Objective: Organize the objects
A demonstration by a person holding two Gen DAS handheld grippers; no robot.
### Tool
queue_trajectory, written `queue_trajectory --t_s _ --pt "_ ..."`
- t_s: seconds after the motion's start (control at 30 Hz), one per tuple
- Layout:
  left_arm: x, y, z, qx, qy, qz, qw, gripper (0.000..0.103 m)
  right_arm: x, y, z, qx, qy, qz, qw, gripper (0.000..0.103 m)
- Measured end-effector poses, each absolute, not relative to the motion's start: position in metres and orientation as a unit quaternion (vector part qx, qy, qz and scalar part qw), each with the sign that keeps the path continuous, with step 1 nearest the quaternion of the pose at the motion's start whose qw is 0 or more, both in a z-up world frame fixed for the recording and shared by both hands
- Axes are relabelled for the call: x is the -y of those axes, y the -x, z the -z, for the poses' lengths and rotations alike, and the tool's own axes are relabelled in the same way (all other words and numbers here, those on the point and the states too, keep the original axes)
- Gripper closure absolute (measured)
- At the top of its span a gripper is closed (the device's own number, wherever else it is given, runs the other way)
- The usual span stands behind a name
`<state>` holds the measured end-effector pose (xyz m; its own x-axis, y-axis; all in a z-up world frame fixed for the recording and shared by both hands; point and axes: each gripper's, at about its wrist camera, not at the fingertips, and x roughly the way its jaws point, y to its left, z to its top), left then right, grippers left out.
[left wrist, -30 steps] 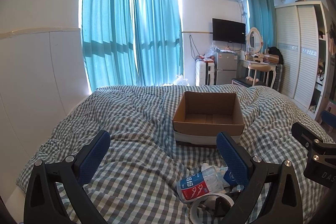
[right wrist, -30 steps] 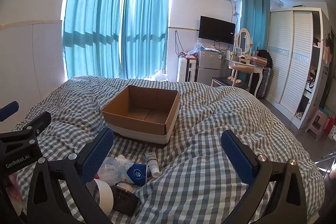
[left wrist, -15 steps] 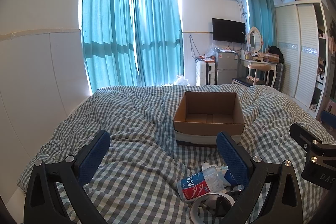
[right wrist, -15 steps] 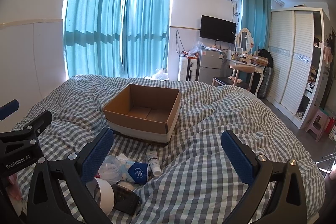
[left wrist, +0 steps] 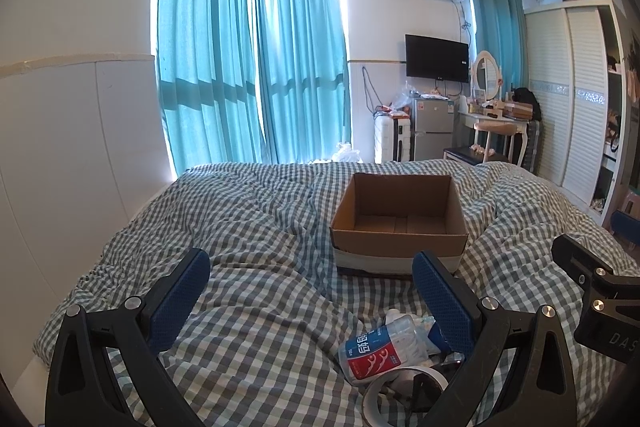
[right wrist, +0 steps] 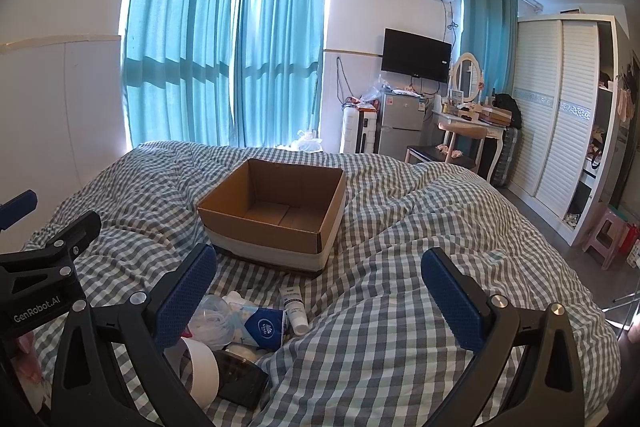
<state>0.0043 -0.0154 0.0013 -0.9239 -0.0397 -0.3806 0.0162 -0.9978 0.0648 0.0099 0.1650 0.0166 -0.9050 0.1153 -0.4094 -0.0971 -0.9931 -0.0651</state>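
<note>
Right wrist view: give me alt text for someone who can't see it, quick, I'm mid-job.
An open right gripper hovers over a checked bed, holding nothing. An empty cardboard box sits straight ahead. Small items lie in front of the box at lower left: a white tube, a blue tissue pack, a tape roll. The left gripper's body shows at the left edge.

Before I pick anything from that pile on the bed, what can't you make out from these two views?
- Tape roll: its left part is hidden by the right gripper finger in the right wrist view; cut by the bottom edge in the left.
- Dark flat item: partly under the tape; identity unclear.
- Clear packet: contents too small to read; its right end is behind the left gripper finger.
- Cardboard box: near floor hidden by its front wall.
</note>
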Motion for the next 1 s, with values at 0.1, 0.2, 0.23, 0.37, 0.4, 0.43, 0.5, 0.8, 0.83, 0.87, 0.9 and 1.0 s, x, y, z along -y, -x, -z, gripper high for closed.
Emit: queue_trajectory --t_s 0.1,0.2,0.23,0.37,0.4,0.43,0.5,0.8,0.83,0.87,0.9,1.0 --pt "0.0131 -0.0056 -0.0006 0.031 -0.194 0.980 0.014 0.000 -0.1643 -0.0099 -0.0162 0.022 0.212 -0.976 0.054 0.000" --pt "0.0131 -0.0058 -0.0001 0.031 -0.193 0.981 0.014 0.000 -0.1622 -0.0095 -0.0156 0.024 0.212 -0.975 0.054 0.000" --pt "0.0131 -0.0057 -0.0002 0.031 -0.193 0.981 0.014 0.000 -0.1623 -0.0095 -0.0154 0.024 0.212 -0.975 0.053 0.000" --pt "0.0134 -0.0056 -0.0002 0.031 -0.193 0.981 0.014 0.000 -0.1616 -0.0094 -0.0148 0.024 0.213 -0.975 0.053 0.000" --pt "0.0134 -0.0056 0.0000 0.031 -0.194 0.980 0.014 0.000 -0.1615 -0.0095 -0.0148 0.024 0.213 -0.975 0.053 0.000" --pt "0.0132 -0.0051 0.0002 0.031 -0.194 0.980 0.013 0.000 -0.1617 -0.0097 -0.0147 0.024 0.212 -0.975 0.053 0.000" --pt "0.0129 -0.0051 0.0006 0.031 -0.194 0.980 0.013 0.000 -0.1616 -0.0097 -0.0147 0.024 0.212 -0.976 0.053 0.000" --pt "0.0111 -0.0057 0.0023 0.030 -0.197 0.980 0.010 0.000 -0.1616 -0.0097 -0.0136 0.025 0.212 -0.976 0.052 0.000" --pt "0.0109 -0.0057 0.0028 0.030 -0.198 0.980 0.010 0.000 -0.1616 -0.0099 -0.0135 0.025 0.213 -0.975 0.051 0.000" --pt "0.0107 -0.0058 0.0031 0.030 -0.199 0.980 0.009 0.000 -0.1612 -0.0097 -0.0129 0.025 0.213 -0.975 0.050 0.000" --pt "0.0105 -0.0055 0.0039 0.030 -0.199 0.979 0.009 0.000 -0.1609 -0.0096 -0.0125 0.026 0.214 -0.975 0.049 0.000" --pt "0.0095 -0.0044 0.0038 0.030 -0.202 0.979 0.008 0.000 -0.1600 -0.0092 -0.0117 0.027 0.216 -0.975 0.045 0.000"
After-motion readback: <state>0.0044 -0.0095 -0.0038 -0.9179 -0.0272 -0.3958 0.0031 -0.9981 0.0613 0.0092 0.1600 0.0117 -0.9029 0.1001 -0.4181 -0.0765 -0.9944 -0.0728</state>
